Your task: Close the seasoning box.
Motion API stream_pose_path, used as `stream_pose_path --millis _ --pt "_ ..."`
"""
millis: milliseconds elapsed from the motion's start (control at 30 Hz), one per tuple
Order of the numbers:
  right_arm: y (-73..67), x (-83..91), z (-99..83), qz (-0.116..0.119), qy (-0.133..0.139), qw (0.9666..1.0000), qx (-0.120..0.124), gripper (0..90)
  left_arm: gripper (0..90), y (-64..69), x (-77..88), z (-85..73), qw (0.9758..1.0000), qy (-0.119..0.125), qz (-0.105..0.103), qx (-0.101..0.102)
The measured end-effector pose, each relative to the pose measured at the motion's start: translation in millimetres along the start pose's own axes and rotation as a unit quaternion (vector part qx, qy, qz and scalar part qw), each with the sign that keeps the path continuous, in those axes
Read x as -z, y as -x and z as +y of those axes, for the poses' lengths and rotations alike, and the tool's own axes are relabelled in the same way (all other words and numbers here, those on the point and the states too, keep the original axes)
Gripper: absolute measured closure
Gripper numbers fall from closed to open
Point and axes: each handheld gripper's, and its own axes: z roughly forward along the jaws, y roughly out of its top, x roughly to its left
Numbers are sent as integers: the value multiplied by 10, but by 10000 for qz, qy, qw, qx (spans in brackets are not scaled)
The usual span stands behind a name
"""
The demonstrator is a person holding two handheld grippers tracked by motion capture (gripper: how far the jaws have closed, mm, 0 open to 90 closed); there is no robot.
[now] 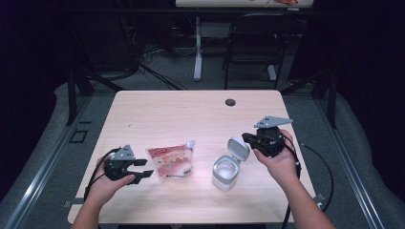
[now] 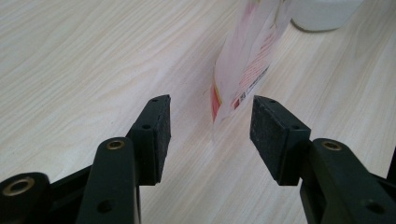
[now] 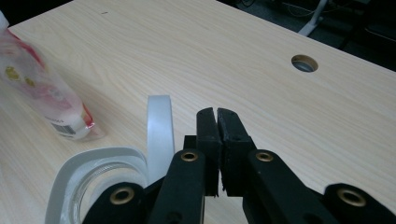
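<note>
Pink/white spouted refill pouch [image 1: 170,161] stands mid-table near the front edge, printed front, small cap at its top corner. Left gripper [image 1: 142,170] lies level just beside it w/ jaws apart, nothing held; pouch's edge sits just past the pads [image 2: 160,125]. Right gripper [image 1: 247,139] is pinched shut & empty, right beside the raised flip lid [image 1: 238,147] of the clear jar [image 1: 225,172]. Can't tell what's inside.

No wording can be read anywhere. The pouch [image 2: 247,70] carries red print and a small square code near its lower edge, plus a barcode, all too blurred to make out.
</note>
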Motion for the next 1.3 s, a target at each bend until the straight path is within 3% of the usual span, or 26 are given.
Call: stream_pose_path --millis 367,700,1300 --pt "-32 -8 -98 105 51 9999 -83 884 480 0 -3 -3 10000 -8 1 3" --pt "-71 3 -97 171 42 9998 6 883 477 -4 -1 -5 10000 -11 6 -2" --pt "-300 -61 -136 472 -27 9987 198 876 477 -9 -1 -15 10000 1 5 26"
